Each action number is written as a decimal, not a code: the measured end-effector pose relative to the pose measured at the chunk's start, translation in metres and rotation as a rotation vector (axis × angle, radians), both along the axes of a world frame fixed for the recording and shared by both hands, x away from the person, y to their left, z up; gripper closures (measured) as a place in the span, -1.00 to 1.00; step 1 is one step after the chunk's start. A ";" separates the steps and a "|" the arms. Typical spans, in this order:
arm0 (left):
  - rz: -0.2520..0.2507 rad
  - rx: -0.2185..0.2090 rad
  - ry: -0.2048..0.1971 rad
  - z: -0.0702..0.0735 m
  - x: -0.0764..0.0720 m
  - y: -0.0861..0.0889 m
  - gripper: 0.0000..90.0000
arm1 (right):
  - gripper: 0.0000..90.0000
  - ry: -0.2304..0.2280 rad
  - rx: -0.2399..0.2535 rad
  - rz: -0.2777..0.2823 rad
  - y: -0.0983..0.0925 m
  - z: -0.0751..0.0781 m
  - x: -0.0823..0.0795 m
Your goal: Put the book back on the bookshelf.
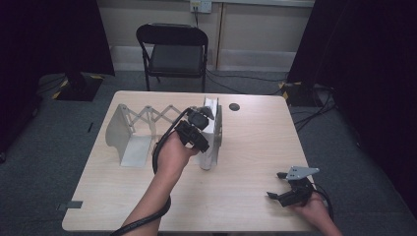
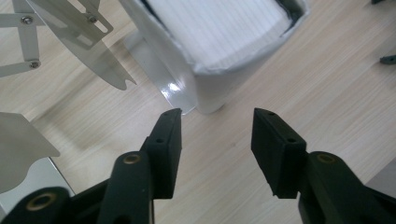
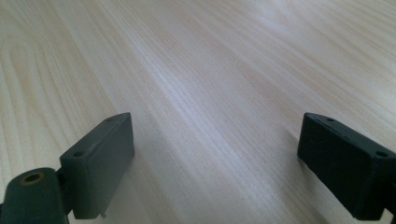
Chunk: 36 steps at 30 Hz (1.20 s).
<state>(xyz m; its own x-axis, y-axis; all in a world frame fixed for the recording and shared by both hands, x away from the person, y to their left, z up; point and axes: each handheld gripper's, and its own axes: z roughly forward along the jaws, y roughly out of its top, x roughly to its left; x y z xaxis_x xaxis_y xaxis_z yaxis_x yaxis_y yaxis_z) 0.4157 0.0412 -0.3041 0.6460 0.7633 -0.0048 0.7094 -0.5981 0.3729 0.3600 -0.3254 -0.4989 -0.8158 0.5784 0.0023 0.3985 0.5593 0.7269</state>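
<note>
Left gripper [image 2: 217, 116] jaws apart, empty. White book stack [image 2: 219, 32] just beyond tips, upright, long axis near-far. Right gripper [image 3: 215, 135] wide open, near right, well apart.

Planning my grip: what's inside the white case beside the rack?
The white case holds a packed block of white page edges, wall to wall. Its walls cover everything deeper, so what the pages belong to cannot be seen.

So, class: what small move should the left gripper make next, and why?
Probably ease the left gripper forward onto the white book's near corner: its jaws stand apart, empty, just short of it, beside the rack's end plate.
</note>
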 end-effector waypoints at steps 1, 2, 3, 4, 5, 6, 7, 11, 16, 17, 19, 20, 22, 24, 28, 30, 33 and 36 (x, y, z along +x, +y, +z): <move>-0.006 0.003 0.005 -0.001 0.000 0.000 0.15 | -0.77 0.000 0.000 0.000 0.000 0.000 0.000; -0.009 0.005 0.003 -0.001 -0.001 0.000 0.12 | -0.77 -0.001 0.000 0.000 0.000 0.000 0.000; -0.004 0.004 0.000 -0.002 -0.002 0.000 0.10 | -0.77 0.000 0.000 0.000 0.000 0.000 0.000; -0.015 0.008 0.001 -0.002 -0.002 0.000 0.06 | -0.77 0.000 0.000 0.000 0.000 0.000 0.000; -0.018 0.010 0.004 -0.002 -0.002 0.000 0.04 | -0.77 0.000 0.000 0.000 0.000 0.000 0.000; -0.023 0.011 0.006 -0.003 -0.002 0.000 0.02 | -0.77 -0.001 0.000 0.000 0.000 0.000 0.000; -0.028 0.015 0.007 -0.005 -0.003 0.000 -0.03 | -0.77 0.000 0.000 -0.001 0.000 0.000 0.000; -0.032 0.019 0.004 -0.007 -0.003 0.002 -0.13 | -0.77 0.000 0.000 -0.001 0.000 0.000 0.000; -0.041 0.029 -0.002 -0.011 -0.004 0.003 -0.28 | -0.77 -0.001 0.000 0.000 0.000 0.000 0.000; -0.048 0.028 -0.002 -0.011 -0.005 0.004 -0.29 | -0.77 0.000 0.000 0.000 0.000 0.000 0.000; -0.035 0.015 -0.017 -0.012 -0.006 0.006 -0.33 | -0.77 0.000 0.000 0.000 0.000 0.000 0.000; -0.031 0.010 -0.017 -0.012 -0.006 0.008 -0.36 | -0.77 0.000 0.000 0.000 0.000 0.000 0.000; -0.024 -0.010 -0.017 -0.013 -0.006 0.011 -0.37 | -0.77 -0.001 0.000 0.000 0.000 0.000 0.000; -0.019 -0.012 -0.021 -0.013 -0.007 0.013 -0.39 | -0.77 -0.001 0.000 0.001 0.000 0.000 0.000; -0.026 -0.041 -0.019 -0.015 -0.009 0.017 -0.43 | -0.77 -0.001 0.000 0.000 0.000 0.000 0.000; -0.022 -0.054 -0.017 -0.018 -0.009 0.020 -0.44 | -0.77 -0.001 0.000 0.001 0.000 0.000 0.000; -0.011 -0.066 -0.018 -0.021 -0.009 0.025 -0.47 | -0.77 -0.001 0.001 0.000 0.000 0.000 0.000; -0.026 -0.046 -0.009 -0.024 -0.010 0.028 -0.47 | -0.77 -0.001 0.000 0.000 0.000 0.000 0.000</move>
